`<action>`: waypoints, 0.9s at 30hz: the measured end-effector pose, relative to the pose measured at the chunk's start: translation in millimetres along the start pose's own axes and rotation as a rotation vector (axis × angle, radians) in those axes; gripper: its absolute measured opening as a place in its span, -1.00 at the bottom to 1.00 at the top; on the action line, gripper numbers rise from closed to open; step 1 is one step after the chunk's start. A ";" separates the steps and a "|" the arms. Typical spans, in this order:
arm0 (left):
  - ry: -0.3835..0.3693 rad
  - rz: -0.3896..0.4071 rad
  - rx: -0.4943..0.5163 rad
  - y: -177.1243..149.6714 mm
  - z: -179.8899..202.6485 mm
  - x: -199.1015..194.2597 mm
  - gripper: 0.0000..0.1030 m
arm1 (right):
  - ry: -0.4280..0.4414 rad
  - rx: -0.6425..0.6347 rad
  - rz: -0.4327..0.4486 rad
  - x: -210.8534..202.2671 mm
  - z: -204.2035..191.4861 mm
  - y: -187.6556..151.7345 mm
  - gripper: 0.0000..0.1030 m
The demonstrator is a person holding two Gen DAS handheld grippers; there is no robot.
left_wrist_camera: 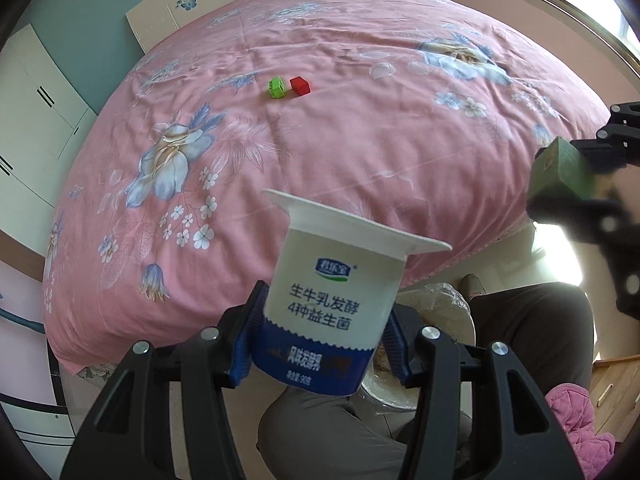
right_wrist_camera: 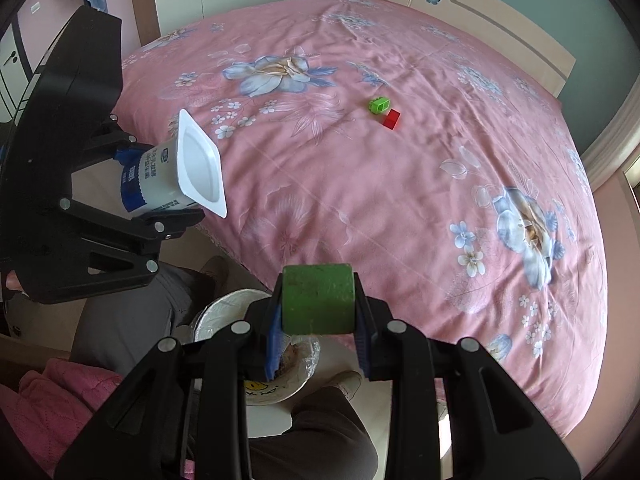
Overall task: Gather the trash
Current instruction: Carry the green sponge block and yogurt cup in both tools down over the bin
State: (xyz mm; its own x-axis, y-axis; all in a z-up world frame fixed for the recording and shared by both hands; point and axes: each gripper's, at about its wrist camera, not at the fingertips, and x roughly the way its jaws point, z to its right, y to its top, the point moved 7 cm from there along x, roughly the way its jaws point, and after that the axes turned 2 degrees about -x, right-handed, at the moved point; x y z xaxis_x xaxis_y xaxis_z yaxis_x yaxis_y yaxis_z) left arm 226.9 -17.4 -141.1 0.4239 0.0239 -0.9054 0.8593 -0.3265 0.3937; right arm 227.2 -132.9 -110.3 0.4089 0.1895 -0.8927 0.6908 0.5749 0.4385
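My left gripper (left_wrist_camera: 322, 344) is shut on a white and blue yogurt cup (left_wrist_camera: 336, 296), held above the bed's near edge; the cup also shows in the right wrist view (right_wrist_camera: 176, 172). My right gripper (right_wrist_camera: 318, 320) is shut on a green block (right_wrist_camera: 318, 298), held over a bin lined with a clear bag (right_wrist_camera: 224, 316). The green block also shows at the right edge of the left wrist view (left_wrist_camera: 560, 174). A green toy brick (left_wrist_camera: 277, 87) (right_wrist_camera: 378, 105) and a red toy brick (left_wrist_camera: 300, 85) (right_wrist_camera: 392, 119) lie side by side on the pink floral bedspread (left_wrist_camera: 320, 140).
The bin (left_wrist_camera: 436, 312) stands on the floor between the person's legs (left_wrist_camera: 532, 332) at the bed's edge. A wardrobe (left_wrist_camera: 36, 120) and headboard (right_wrist_camera: 480, 28) border the bed. A pink garment (right_wrist_camera: 48, 408) lies nearby.
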 end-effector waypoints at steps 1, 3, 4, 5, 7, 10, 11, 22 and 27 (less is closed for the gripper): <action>-0.007 -0.014 -0.001 -4.0 1.9 7.2 0.07 | 0.012 0.002 -0.016 10.1 -2.8 -5.0 -0.40; -0.016 -0.043 -0.005 -13.2 5.3 22.7 0.07 | 0.038 0.010 -0.052 30.7 -9.1 -16.4 -0.40; -0.022 -0.058 -0.006 -17.7 7.0 30.5 0.07 | 0.056 0.014 -0.072 41.2 -12.6 -22.7 -0.40; -0.027 -0.072 -0.008 -22.3 8.6 38.5 0.07 | 0.070 0.017 -0.092 51.6 -15.8 -29.1 -0.40; -0.031 -0.096 -0.007 -31.8 12.9 54.3 0.07 | 0.078 0.017 -0.133 72.9 -20.8 -42.0 -0.40; -0.049 -0.141 -0.008 -48.1 19.1 78.8 0.07 | 0.100 0.033 -0.186 102.4 -26.3 -60.5 -0.40; -0.055 -0.156 -0.009 -53.4 21.1 86.5 0.07 | 0.107 0.042 -0.201 112.3 -26.6 -65.7 -0.40; -0.102 -0.293 -0.008 -98.4 44.0 157.2 0.07 | 0.190 0.100 -0.358 199.5 -53.0 -128.8 -0.40; -0.130 -0.357 -0.025 -118.5 54.7 187.6 0.07 | 0.229 0.155 -0.409 227.0 -59.7 -152.2 -0.40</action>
State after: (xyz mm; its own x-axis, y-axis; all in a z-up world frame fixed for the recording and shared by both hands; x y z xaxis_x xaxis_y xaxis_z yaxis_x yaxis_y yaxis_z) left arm 189.0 -25.8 -366.3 0.0580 0.0109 -0.9983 0.9538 -0.2960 0.0522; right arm 179.3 -129.9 -385.9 -0.0440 0.1536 -0.9872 0.8551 0.5168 0.0423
